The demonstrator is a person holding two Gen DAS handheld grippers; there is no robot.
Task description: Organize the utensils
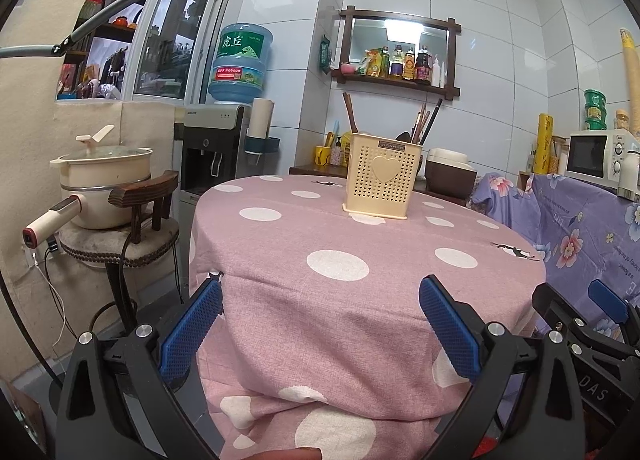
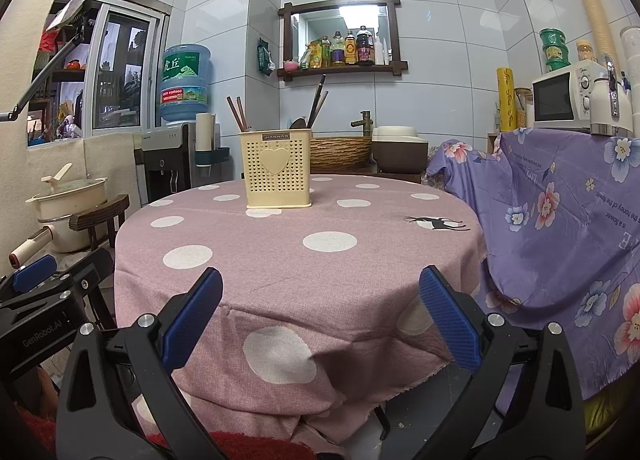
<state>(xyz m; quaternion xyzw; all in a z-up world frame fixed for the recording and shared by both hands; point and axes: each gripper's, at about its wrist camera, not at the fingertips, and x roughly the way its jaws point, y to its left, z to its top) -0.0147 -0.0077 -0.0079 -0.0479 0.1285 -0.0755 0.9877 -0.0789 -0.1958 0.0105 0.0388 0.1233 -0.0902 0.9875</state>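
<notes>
Both tongs — left [image 1: 320,300], right [image 2: 320,292] — gape wide and empty, short of the utensil holder [image 1: 381,176], chopsticks [image 1: 350,113] already upright inside.

utensil holder [image 1: 379,176] hiding chopsticks' [image 1: 429,120] lower ends, shelf bottles' [image 2: 348,47] labels too small to read

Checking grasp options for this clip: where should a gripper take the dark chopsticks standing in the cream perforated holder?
Probably by their upper shafts, from above. The dark chopsticks lean upright out of the cream perforated plastic holder, whose walls hide their lower ends; only the tops are free. Both the left gripper and right gripper are open, well short of it.
</notes>
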